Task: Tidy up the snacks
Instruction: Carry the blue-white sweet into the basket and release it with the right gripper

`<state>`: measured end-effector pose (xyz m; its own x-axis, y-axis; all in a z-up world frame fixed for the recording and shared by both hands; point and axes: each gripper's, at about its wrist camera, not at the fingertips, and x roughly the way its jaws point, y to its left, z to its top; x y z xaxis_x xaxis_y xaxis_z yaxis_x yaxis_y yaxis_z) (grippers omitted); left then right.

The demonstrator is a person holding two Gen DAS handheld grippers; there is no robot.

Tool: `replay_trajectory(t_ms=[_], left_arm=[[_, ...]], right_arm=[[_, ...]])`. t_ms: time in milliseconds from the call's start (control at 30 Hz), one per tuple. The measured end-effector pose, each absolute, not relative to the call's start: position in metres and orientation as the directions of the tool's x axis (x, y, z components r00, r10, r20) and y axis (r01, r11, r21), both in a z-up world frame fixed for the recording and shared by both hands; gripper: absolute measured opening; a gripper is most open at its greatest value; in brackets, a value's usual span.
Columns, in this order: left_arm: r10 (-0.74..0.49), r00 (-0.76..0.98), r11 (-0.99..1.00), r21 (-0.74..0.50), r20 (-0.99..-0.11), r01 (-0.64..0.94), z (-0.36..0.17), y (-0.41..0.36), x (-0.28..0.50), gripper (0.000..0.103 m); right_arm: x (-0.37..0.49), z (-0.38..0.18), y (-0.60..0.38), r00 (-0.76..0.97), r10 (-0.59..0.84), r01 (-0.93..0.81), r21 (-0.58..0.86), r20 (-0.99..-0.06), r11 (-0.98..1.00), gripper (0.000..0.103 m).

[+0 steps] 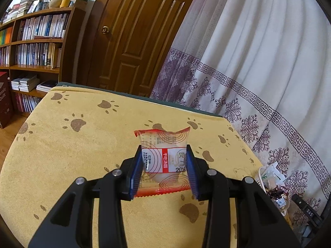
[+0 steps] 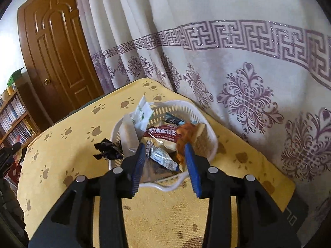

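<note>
My left gripper [image 1: 164,155] is shut on a clear snack packet with red edges [image 1: 163,146], its blue pads pressing both sides, and holds it above the yellow paw-print cloth [image 1: 82,155]. My right gripper [image 2: 164,150] is open and empty, hovering just above the near rim of a white plastic basket [image 2: 209,144]. The basket holds several wrapped snacks, among them a dark red packet [image 2: 163,133] and a silver-blue one [image 2: 163,158]. A black wrapper [image 2: 107,149] hangs over its left rim. The basket's edge also shows at the right of the left wrist view [image 1: 269,177].
The table stands against a white and purple curtain [image 1: 258,62]. A brown door [image 1: 134,37] and a bookshelf [image 1: 35,47] are behind and to the left. A red box [image 1: 5,99] stands on the floor at far left.
</note>
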<state>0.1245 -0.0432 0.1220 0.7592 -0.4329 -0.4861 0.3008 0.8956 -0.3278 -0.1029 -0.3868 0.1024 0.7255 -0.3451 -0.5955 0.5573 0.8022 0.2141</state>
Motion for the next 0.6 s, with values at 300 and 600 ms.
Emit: replay_trajectory(t_ms=[300,600], left_arm=[[-0.449,0.751,0.890,-0.312,-0.485,0.331,0.122,-0.054,0.119,0.039],[-0.452,0.755,0.889,-0.308,-0.475,0.339,0.122,-0.054,0.117,0.039]], right_arm=[[-0.085,0.087,-0.383,0.703,-0.341,0.548,0.170,-0.624,0.819,0.041],[-0.065,0.073,-0.399,0.669,-0.366,0.574,0.135,-0.647,0.808,0.042]])
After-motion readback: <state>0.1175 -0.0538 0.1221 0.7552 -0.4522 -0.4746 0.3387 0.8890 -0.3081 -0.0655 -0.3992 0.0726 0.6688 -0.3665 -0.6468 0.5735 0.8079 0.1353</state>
